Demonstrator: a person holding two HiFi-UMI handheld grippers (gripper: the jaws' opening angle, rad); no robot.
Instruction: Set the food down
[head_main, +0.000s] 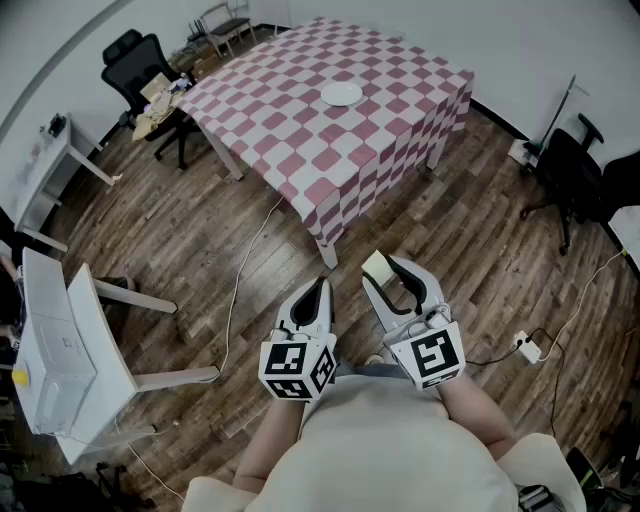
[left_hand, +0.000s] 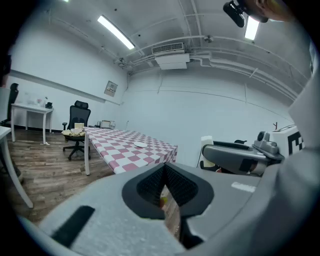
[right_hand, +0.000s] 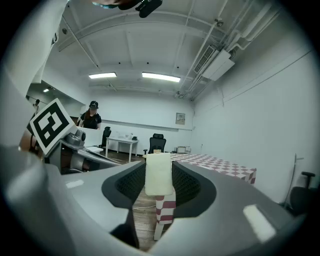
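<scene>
Right tongs, low centre of the head view, clamp a pale food block upright between their pads; left tongs, just beside, sit closed, nothing seen between them; block looks light, soft, easily crushed, best held by its flat sides; table lies upper centre.

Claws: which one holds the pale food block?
The right claw: a pale cream block sits clamped between its jaws. The left claw has its jaws together.
</scene>
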